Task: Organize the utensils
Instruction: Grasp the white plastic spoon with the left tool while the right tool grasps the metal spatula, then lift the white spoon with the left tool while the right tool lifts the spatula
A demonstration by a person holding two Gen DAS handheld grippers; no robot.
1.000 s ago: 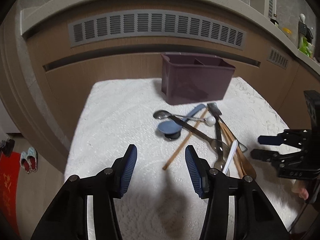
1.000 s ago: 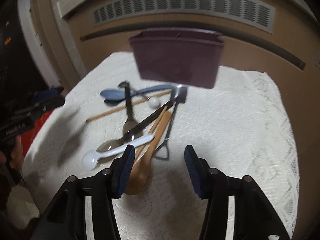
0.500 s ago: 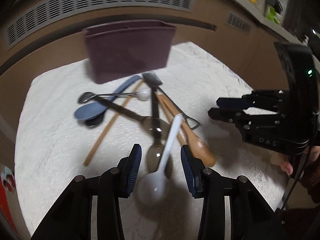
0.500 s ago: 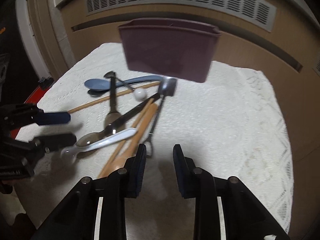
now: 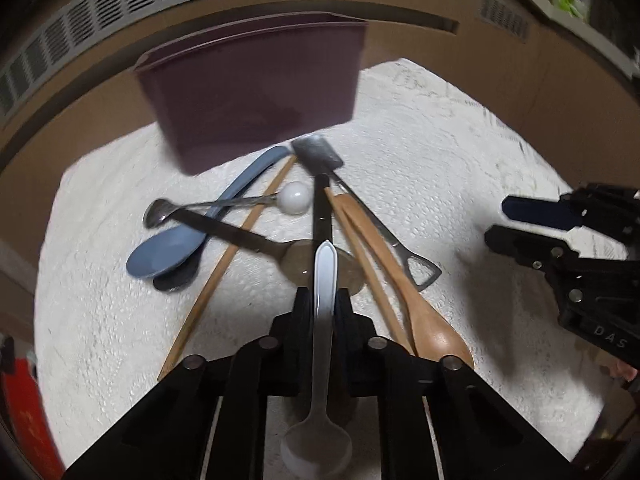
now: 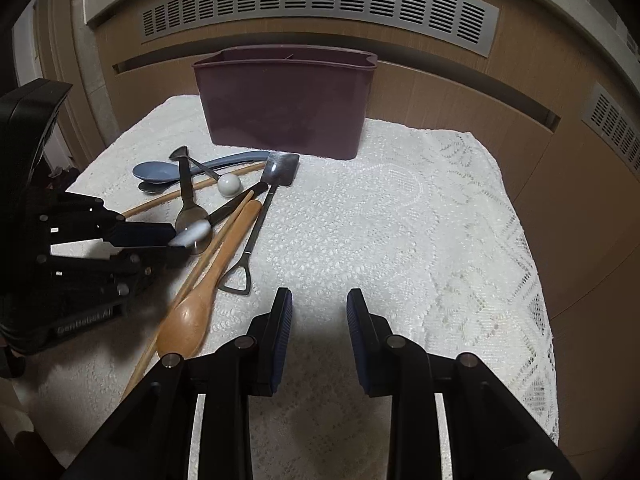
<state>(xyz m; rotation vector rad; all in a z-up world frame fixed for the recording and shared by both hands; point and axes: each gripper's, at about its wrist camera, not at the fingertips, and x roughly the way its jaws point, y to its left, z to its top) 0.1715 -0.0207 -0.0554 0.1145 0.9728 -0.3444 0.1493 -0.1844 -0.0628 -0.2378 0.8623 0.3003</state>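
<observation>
A heap of utensils lies on the white lace cloth (image 6: pixel 400 220) in front of a purple two-part caddy (image 5: pixel 256 92). In it are a blue spoon (image 5: pixel 168 252), a wooden spoon (image 5: pixel 424 308), chopsticks (image 5: pixel 224 264), metal spoons and a shovel-shaped metal utensil (image 6: pixel 280 168). My left gripper (image 5: pixel 323 300) is closing, and its pads squeeze the handle of the white spoon (image 5: pixel 325 272). The spoon's bowl hangs back under the gripper. My right gripper (image 6: pixel 319 308) stands open over bare cloth to the right of the heap, with nothing between its fingers.
A brown cabinet front with a grey vent grille (image 6: pixel 320 4) rises right behind the caddy. The cloth's edges drop off on the left and right. Something red (image 5: pixel 24 420) lies on the floor at the left.
My left gripper has come forward and down over the heap and closed its jaws around the white spoon's handle. The right gripper's jaws have narrowed, and it has barely moved.
</observation>
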